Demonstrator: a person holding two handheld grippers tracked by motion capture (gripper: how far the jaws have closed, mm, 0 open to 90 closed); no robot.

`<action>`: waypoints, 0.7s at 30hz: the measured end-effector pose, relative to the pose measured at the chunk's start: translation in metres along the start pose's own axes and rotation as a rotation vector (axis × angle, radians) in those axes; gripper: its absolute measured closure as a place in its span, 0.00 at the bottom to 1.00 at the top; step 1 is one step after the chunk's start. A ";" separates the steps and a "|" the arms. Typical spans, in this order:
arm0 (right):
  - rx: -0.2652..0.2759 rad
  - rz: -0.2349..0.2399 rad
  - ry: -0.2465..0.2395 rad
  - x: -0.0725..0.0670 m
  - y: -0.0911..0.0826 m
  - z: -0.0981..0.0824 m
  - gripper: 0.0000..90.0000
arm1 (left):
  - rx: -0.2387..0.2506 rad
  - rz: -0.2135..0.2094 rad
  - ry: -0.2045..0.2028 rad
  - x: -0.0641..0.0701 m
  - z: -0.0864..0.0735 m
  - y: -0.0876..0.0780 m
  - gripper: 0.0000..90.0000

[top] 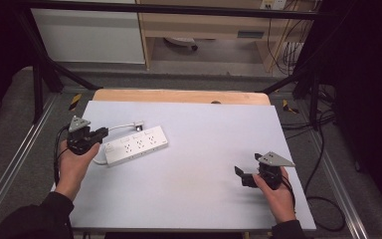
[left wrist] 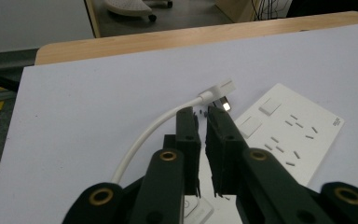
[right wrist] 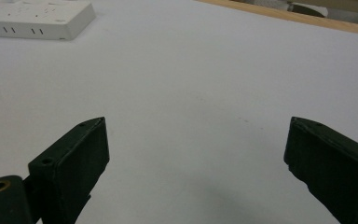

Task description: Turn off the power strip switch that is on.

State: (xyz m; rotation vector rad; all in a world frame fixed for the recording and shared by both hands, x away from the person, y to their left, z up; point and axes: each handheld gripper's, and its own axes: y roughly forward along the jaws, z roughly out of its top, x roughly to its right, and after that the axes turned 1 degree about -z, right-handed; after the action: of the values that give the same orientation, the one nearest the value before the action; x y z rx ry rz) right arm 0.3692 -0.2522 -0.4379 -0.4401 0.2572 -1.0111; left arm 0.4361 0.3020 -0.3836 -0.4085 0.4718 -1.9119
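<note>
Power strip [top: 137,145] is lying flat beside the left gripper [top: 101,133], whose jaws are nearly together, seemingly empty. Rigid and light, it is best pinched across its edges; its cable [left wrist: 144,140] is flexing. Right gripper [top: 238,173] is gaping well away.

The left gripper [left wrist: 204,122] rose from six o'clock, its black jaws nearly together with a thin gap. Past their tips, toward twelve, lay a white plug [left wrist: 219,88] on a white cable [left wrist: 144,137]. A white power strip [left wrist: 291,133] lay at three o'clock on the pale table [left wrist: 88,107]
</note>
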 end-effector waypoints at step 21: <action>0.009 0.011 0.013 0.001 0.004 0.001 0.07 | -0.094 -0.072 -0.008 0.007 -0.005 0.037 1.00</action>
State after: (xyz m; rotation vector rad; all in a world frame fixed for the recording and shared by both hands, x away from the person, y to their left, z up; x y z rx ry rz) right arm 0.3735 -0.2504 -0.4387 -0.4238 0.2664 -1.0038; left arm 0.4601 0.2835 -0.4060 -0.5002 0.5496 -1.9615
